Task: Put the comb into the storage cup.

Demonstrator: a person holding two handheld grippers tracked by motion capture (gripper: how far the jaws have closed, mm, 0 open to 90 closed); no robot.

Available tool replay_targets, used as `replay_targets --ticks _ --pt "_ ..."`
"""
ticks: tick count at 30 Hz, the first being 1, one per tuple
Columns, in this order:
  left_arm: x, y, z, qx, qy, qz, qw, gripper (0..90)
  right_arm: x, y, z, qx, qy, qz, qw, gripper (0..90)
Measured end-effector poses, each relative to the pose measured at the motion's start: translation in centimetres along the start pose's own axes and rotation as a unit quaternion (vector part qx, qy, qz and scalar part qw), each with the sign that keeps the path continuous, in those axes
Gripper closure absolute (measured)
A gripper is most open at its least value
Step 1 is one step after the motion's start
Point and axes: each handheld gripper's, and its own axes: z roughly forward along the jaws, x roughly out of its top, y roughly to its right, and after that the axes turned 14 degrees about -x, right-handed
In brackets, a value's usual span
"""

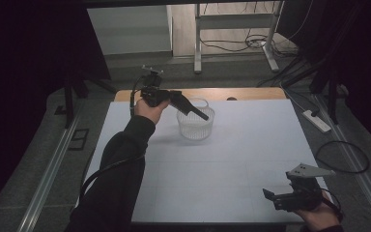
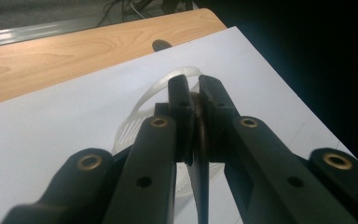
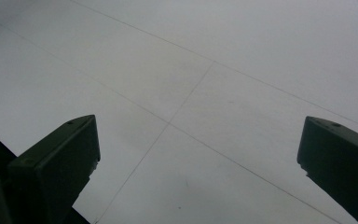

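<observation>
A clear ribbed plastic bowl [image 1: 194, 128] stands on the white table sheet [image 1: 232, 159], toward the far middle. My left gripper [image 1: 204, 116] reaches over the bowl from the left, tilted down, its tips above the bowl's opening. In the left gripper view the left gripper [image 2: 193, 85] has its jaws pressed together on a thin dark brownish disc [image 2: 198, 127], seen edge-on, with the bowl's rim [image 2: 142, 106] just behind. My right gripper [image 1: 270, 198] rests low near the front right corner, pointing left. In the right gripper view the right gripper [image 3: 198, 140] is open with bare sheet between its jaws.
A wooden strip [image 1: 232, 93] runs along the table's far edge, with a small dark spot [image 2: 162, 45] on it. Beyond stand metal frame legs [image 1: 197, 43] and floor cables. A power strip [image 1: 316, 121] and a cable loop [image 1: 343, 157] lie on the floor at the right.
</observation>
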Motion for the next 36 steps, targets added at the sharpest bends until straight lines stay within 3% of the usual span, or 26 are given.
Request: replay_targets --ticks 14,27,36 --pt "-0.7 -1.2 2.0 0.004 -0.014 -0.012 0.9998 83.6 -0.4 0.3 -0.6 -0.005 0.002 -0.001 1.0 0.0" --pt "-1.7 -2.7 1.5 -0.021 0.007 -0.048 0.9986 83.5 -0.3 0.3 -0.6 -0.005 0.0 -0.003 1.0 0.0" --pt "-1.9 -2.9 1.4 -0.033 0.01 -0.054 0.9979 83.5 -0.3 0.2 -0.5 -0.005 -0.003 -0.005 1.0 0.0"
